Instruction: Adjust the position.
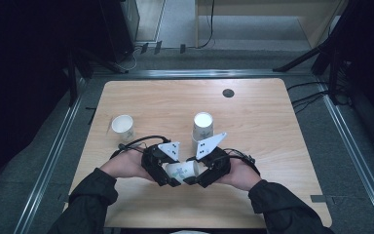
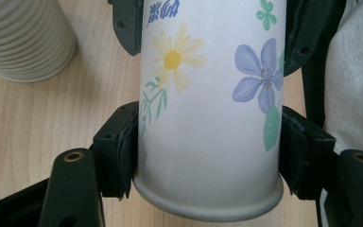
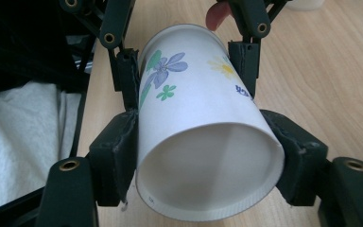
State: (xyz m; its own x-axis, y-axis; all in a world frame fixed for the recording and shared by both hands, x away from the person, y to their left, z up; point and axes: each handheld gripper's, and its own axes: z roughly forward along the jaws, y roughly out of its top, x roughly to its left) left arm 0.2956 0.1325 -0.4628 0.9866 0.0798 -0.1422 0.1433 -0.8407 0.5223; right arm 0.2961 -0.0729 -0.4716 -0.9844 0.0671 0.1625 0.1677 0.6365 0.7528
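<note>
A flowered paper cup (image 1: 182, 169) lies on its side in mid-air, just above the near middle of the wooden surface (image 1: 253, 105), caught between two tools. The left hand-held gripper (image 1: 171, 176) clamps one end, the right hand-held gripper (image 1: 193, 176) the other, their tips almost meeting under the cup. In the left gripper view the cup (image 2: 210, 118) stands between the black pads (image 2: 123, 151), its rolled rim nearest the camera and both pads pressed flat on its sides just above the rim; the other tool's jaws grip farther up. In the right gripper view the recessed base of the cup (image 3: 208, 142) faces the camera, with pads squeezing both sides. Each tool is closed on the cup, jaws narrowed to its width. Just beyond the grippers stands a stack of white ribbed cups (image 1: 202, 127); a single white cup (image 1: 122, 126) sits well apart at the left. The person's dark sleeves (image 1: 90, 195) enter from the near edge.
</note>
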